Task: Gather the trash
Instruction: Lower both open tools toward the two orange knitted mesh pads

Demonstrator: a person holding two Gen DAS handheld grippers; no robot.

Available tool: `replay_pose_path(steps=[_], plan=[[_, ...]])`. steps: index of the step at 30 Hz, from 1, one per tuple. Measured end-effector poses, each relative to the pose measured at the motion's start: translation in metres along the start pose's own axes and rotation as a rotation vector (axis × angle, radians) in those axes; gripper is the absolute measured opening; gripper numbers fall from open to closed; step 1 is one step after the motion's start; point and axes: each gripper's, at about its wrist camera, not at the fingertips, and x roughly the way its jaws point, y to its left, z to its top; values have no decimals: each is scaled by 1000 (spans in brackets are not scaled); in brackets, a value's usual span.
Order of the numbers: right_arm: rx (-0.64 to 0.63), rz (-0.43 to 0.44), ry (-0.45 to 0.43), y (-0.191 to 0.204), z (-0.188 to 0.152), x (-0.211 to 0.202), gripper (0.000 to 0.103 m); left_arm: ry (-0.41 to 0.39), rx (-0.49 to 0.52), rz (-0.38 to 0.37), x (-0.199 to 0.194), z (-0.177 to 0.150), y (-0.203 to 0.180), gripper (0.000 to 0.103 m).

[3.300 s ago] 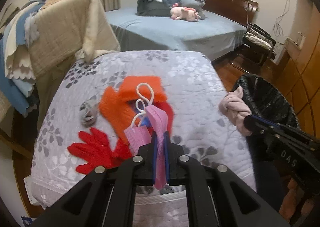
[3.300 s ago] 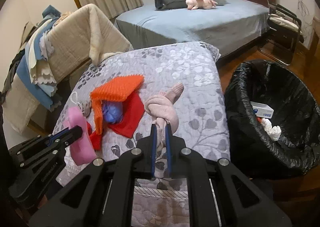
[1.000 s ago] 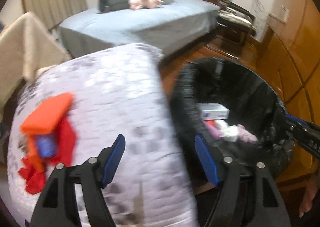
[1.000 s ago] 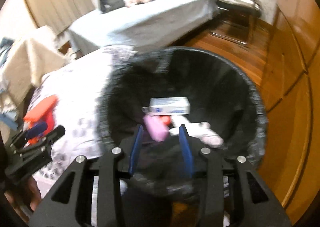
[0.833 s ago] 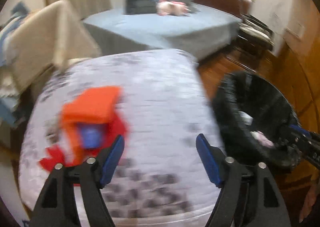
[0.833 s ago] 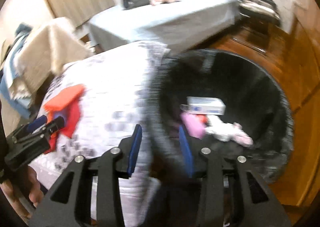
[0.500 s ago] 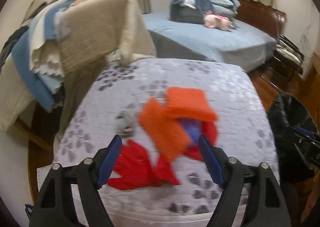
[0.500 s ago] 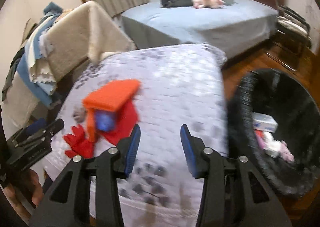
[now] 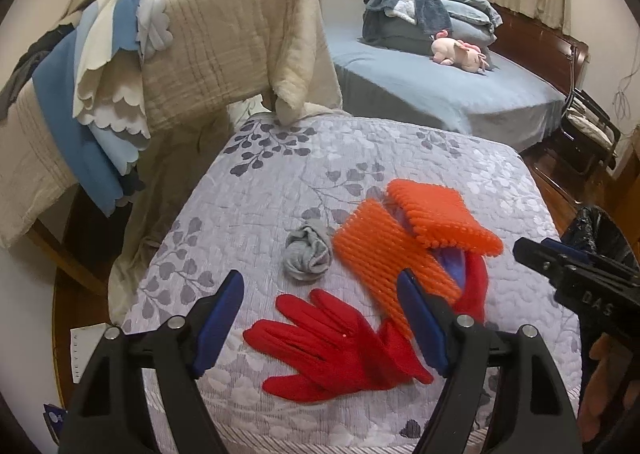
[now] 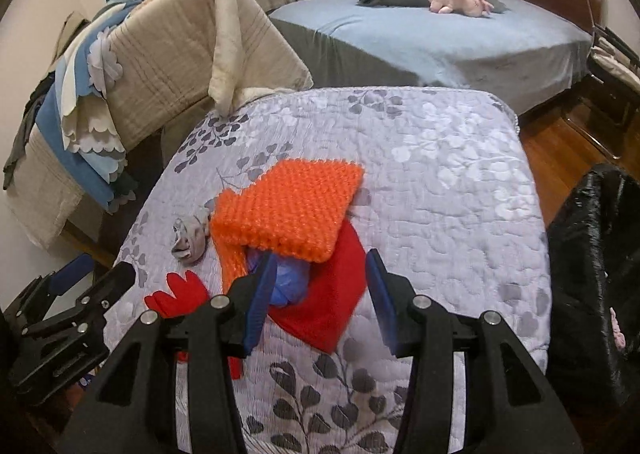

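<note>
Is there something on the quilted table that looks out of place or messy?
Yes. A crumpled grey sock lies loose beside a folded orange knit, which covers a blue-purple thing and a red cloth. A red glove sprawls near the front edge. It is a heap, not tidy storage.

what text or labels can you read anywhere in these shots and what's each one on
"DAS" in pale letters on the side of the right gripper, seen from the left wrist view.
Vertical print on the white paper tag at the quilt's lower left edge: too small and blurred to read.
Mark on the small blue item below that tag: unreadable.
Embossed lettering on the left gripper body in the right wrist view: too dark to read.
Nothing else bears text.
</note>
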Motion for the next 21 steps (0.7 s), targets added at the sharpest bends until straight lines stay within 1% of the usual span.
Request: replay_pose_path(steps=[6, 9, 13, 16, 17, 18, 19, 20, 21], plan=[[11, 1, 17, 2, 5, 20, 45, 3, -2, -9, 8, 3, 5, 77], [24, 12, 7, 0, 9, 21, 46, 8, -4, -12, 13, 5, 6, 77], [34, 15, 11, 0, 13, 28, 54, 18, -6, -20, 18, 4, 5, 77], [26, 23, 51, 2, 12, 42, 55, 30, -7, -21, 23, 2, 4, 77], [28, 32, 62, 3, 11, 46, 54, 35, -7, -20, 25, 0, 4, 77], [33, 53, 82, 2, 10, 51, 50, 39, -7, -20, 26, -1, 4, 77], [38, 68, 89, 1, 10, 54, 33, 43, -7, -18, 27, -2, 4, 77], [39, 81, 98, 1, 10, 56, 20, 45, -8, -18, 27, -3, 5, 77], [38, 91, 104, 1, 10, 57, 15, 48, -8, -17, 27, -4, 5, 77]])
